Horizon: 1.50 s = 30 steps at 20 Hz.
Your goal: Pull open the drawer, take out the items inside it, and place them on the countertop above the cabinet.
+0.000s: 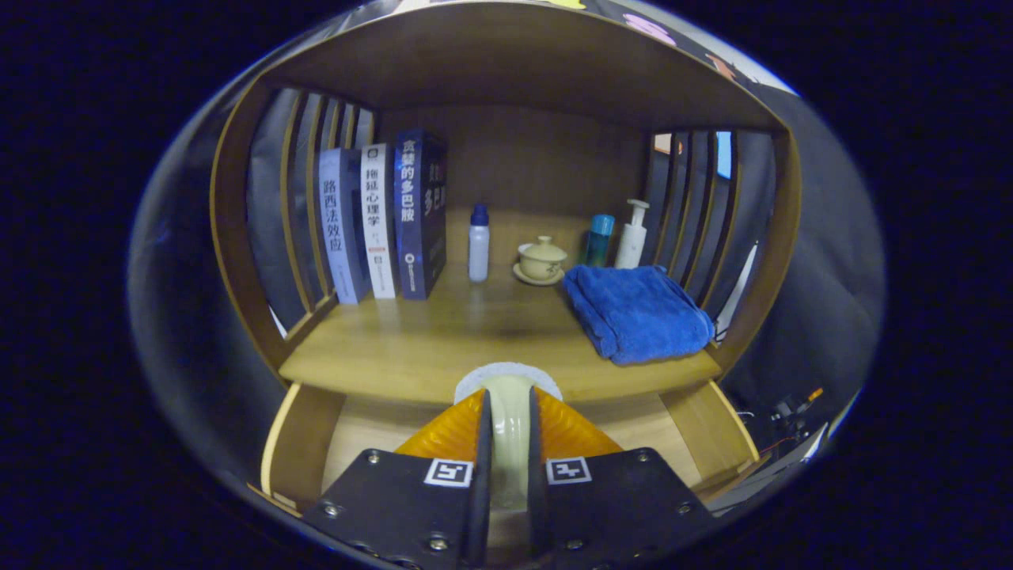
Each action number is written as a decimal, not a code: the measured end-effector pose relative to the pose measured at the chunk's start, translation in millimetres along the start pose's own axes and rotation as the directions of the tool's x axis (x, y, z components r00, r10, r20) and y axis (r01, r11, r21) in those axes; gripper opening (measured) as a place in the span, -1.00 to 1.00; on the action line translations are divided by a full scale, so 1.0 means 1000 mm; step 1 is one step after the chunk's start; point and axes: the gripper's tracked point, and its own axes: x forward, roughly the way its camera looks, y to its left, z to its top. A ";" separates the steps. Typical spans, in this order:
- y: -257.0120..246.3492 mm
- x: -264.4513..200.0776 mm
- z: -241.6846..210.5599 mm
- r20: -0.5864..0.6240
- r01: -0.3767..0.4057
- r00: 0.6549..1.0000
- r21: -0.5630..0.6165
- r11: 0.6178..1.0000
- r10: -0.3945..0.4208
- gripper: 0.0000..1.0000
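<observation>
- The gripper [508, 412] rides low over the pulled-open drawer [305, 443]; its two orange fingers [447, 431] are closed in on a pale cream roll-shaped item [510, 431] with a white rim, which stands upright between them; both fingers press on its sides, so the jaws are gripping it
- The held item sits above the drawer's pale wooden floor, its top reaching level with the front edge of the surface [443, 348] above; what the item is exactly cannot be told
- The drawer's side walls show to either side of the fingers; the part of its floor in sight beside the fingers is bare wood
- On the wooden surface, beyond the fingers, a folded blue towel [637, 313] lies to the right, near the slatted side wall
- Behind the towel stand a teal bottle [599, 237] and a white pump bottle [631, 233], just beside each other
- Near the middle at the back sits a small lidded cup on a saucer [541, 260]; left of it a white bottle with a blue cap [479, 241] stands upright
- Further left a row of books [384, 222] stands upright against the left slats
</observation>
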 end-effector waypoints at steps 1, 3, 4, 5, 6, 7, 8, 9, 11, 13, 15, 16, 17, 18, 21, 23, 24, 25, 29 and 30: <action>0.001 0.006 0.007 0.016 -0.007 1.000 0.014 1.000 0.006 -0.61; 0.002 0.020 0.017 0.047 -0.019 0.999 0.036 0.999 0.017 -0.61; 0.004 0.030 0.020 0.051 -0.027 0.998 0.039 0.999 0.025 -0.61; 0.005 0.040 0.020 0.046 -0.037 0.998 0.036 0.999 0.035 -0.61; 0.006 0.050 0.019 0.030 -0.040 0.999 0.031 0.999 0.039 -0.61; 0.006 0.061 0.015 0.007 -0.037 0.999 0.026 0.999 0.037 -0.61; 0.006 0.069 0.013 -0.009 -0.038 0.999 0.026 0.999 0.038 -0.61; 0.007 0.078 0.013 -0.015 -0.040 0.999 0.030 0.999 0.040 -0.61; 0.005 0.087 0.008 -0.027 -0.035 0.999 0.026 0.999 0.036 -0.61; 0.002 0.098 0.012 -0.007 -0.010 1.000 0.039 0.999 0.010 -0.61; -0.001 0.107 0.017 0.011 0.018 1.000 0.076 0.997 -0.018 -0.61; 0.000 0.116 0.019 0.016 0.017 1.000 0.095 0.995 -0.018 -0.61; 0.003 0.119 0.020 0.024 0.002 1.000 0.111 0.994 -0.005 -0.61; 0.005 0.123 0.021 0.030 -0.013 0.999 0.124 0.992 0.010 -0.60; 0.007 0.133 0.025 0.080 -0.046 0.996 0.109 0.993 0.038 -0.45; 0.007 0.135 0.025 0.111 -0.056 0.993 0.098 0.994 0.045 -0.46; 0.007 0.136 0.027 0.117 -0.059 0.992 0.099 0.993 0.048 -0.46; 0.008 0.138 0.027 0.115 -0.062 0.992 0.105 0.993 0.050 -0.45; 0.006 0.140 0.029 0.114 -0.066 0.992 0.116 0.991 0.053 -0.43; 0.005 0.140 0.028 0.109 -0.059 0.993 0.118 0.991 0.046 -0.40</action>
